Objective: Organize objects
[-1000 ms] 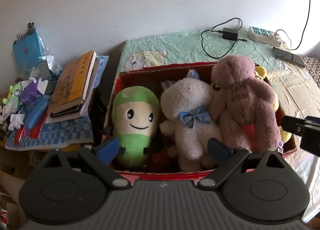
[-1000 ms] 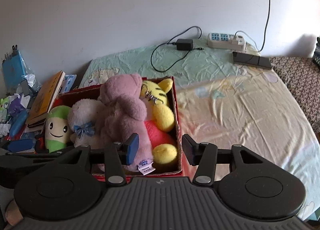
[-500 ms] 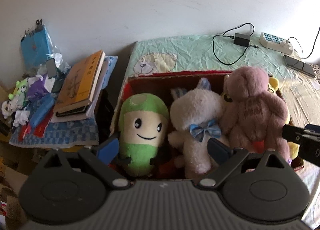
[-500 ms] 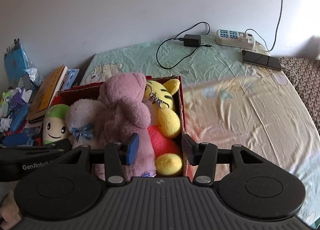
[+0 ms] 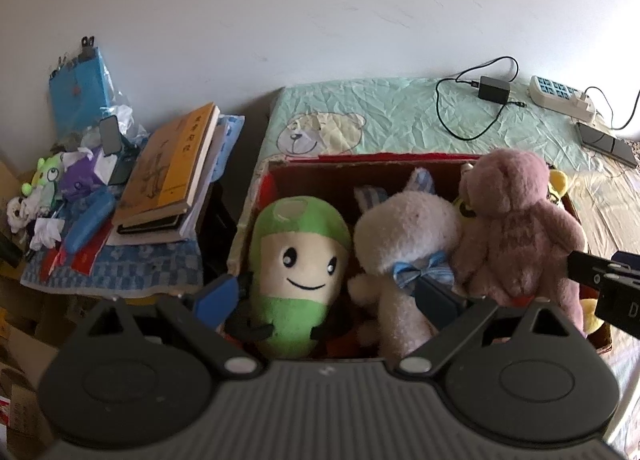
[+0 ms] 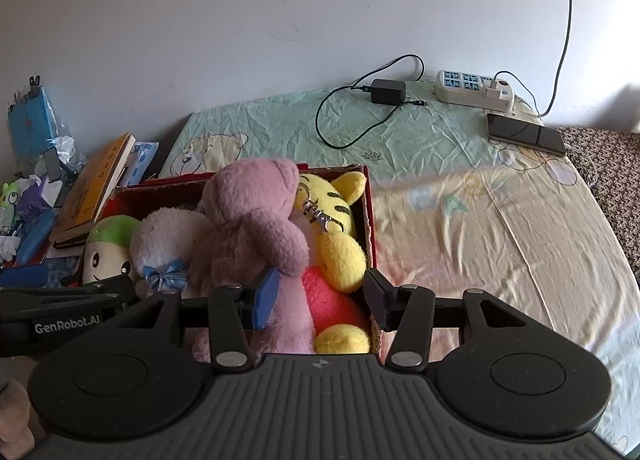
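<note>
Since a second ago the box [image 5: 400,164] and its toys have been brought nearer and larger in both views, so a pick from it is judged to be near, though nothing is gripped: the left gripper [image 5: 326,296] is spread wide about the green toy [image 5: 298,260] at 6 o'clock, the right gripper [image 6: 318,298] is held half open over the pink bear [image 6: 248,228] and yellow tiger [image 6: 336,220], pads apart from both. The white toy [image 5: 400,236] lies between green toy and bear. The box floor is hidden, and the clutter at 9 o'clock by the books [image 5: 172,164] cannot be made out.
</note>
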Demonstrator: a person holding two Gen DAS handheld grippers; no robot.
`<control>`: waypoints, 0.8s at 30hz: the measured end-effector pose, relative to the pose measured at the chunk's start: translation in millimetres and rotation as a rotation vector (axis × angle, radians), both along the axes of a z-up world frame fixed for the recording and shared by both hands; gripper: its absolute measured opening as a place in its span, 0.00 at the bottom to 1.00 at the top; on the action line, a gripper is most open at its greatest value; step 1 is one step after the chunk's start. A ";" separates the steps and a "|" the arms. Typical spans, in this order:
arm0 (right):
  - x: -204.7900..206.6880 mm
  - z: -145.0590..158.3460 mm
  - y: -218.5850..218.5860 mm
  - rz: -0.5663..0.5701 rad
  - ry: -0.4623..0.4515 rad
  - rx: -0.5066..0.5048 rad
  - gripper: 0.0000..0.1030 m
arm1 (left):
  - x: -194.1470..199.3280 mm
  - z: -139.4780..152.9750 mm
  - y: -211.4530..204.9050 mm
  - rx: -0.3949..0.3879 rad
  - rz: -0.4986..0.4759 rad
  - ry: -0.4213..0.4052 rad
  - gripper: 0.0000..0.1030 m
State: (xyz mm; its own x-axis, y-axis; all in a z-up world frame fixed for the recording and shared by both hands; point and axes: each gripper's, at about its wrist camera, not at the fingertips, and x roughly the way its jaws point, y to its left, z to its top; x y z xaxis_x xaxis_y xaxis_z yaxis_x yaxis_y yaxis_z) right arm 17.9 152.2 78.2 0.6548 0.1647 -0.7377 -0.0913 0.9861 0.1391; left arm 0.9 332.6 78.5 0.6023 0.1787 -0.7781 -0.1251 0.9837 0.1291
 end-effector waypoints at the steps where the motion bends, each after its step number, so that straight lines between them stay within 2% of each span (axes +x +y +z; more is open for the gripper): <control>1: -0.4 0.3 0.5 0.000 -0.002 0.003 0.50 | -0.4 0.6 0.4 0.000 0.001 -0.002 0.93; 11: -8.7 3.7 9.8 0.013 -0.020 0.001 0.54 | -10.3 6.3 5.5 0.004 0.011 -0.028 0.93; 24: -18.9 2.5 11.8 0.004 -0.021 0.001 0.54 | -19.8 7.8 3.8 0.027 0.002 -0.040 0.93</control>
